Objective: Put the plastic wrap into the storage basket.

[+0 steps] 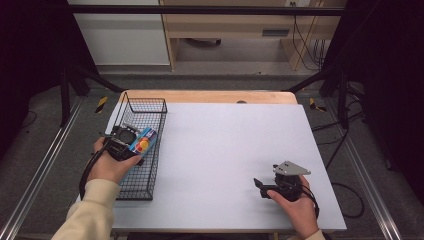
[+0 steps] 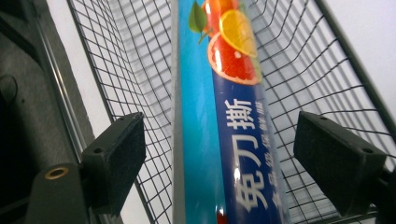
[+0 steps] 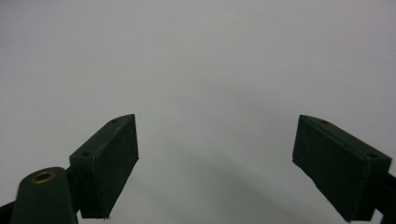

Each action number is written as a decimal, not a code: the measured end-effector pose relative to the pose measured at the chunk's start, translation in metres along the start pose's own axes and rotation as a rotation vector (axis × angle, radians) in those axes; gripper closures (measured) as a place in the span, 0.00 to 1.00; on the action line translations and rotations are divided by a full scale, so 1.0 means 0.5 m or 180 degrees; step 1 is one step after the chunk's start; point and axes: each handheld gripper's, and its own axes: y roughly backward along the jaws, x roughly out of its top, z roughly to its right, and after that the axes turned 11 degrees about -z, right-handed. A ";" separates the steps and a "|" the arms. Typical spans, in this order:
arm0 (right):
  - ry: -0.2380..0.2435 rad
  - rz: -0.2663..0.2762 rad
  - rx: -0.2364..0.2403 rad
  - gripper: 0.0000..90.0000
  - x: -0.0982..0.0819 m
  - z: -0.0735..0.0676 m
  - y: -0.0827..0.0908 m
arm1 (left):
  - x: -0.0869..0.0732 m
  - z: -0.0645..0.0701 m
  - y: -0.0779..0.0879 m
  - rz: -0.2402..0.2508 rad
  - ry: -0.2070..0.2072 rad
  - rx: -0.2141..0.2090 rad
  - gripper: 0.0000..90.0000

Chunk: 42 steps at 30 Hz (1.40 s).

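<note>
Lying lengthwise in the black wire basket (image 1: 150,107) at the tabletop's (image 1: 235,150) left edge, the long blue carton with printed citrus slices (image 2: 219,116) runs straight ahead between the left gripper's (image 2: 219,163) fingers (image 2: 119,161), which stand spread and clear of its sides. That hand is the near one. The right gripper (image 1: 261,186) sits well apart on bare tabletop, its fingers open on nothing.
</note>
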 end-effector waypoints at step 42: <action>-0.0113 0.0161 -0.0209 0.09 -0.002 0.014 0.017 | -0.009 0.197 0.104 0.1630 -0.0569 -0.0427 0.06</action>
